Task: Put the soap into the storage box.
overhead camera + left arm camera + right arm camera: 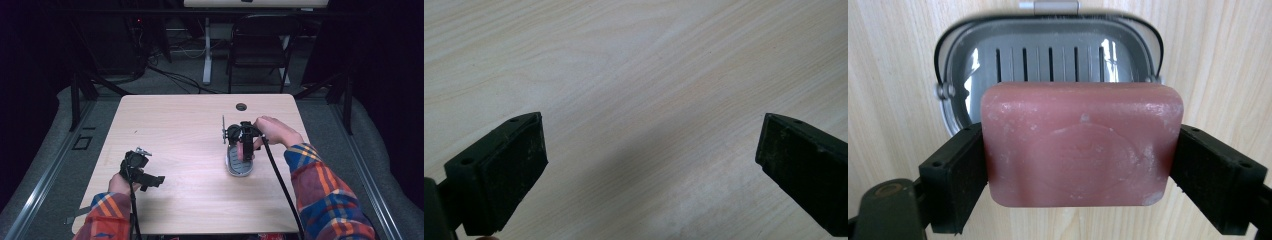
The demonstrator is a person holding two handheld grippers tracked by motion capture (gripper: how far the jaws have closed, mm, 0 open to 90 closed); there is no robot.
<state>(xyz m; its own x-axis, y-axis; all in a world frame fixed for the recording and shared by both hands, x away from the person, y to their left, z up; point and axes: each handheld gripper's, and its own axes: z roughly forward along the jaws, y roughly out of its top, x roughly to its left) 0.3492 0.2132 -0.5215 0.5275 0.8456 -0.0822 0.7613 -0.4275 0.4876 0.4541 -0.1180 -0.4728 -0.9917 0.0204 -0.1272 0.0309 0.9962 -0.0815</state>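
right gripper (1080, 165) clamps pink soap bar (1080, 145) by its short ends, long axis across jaws | grey soap dish (1048, 60) directly beneath, just beyond the bar, same long axis | left gripper (649, 165) wide, holding nothing, well apart over bare table (634, 60) | likely next: lower soap into dish

Matt, chalky pink soap bar (1082, 150); glossy grey plastic dish (1048, 55); pale wood-grain table (634, 65).

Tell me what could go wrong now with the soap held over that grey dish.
1. The right hand-held gripper pinches the pink soap only by its two ends, so the bar may slip or twist out.
2. The soap dish sits loose on the table; a push might slide it.
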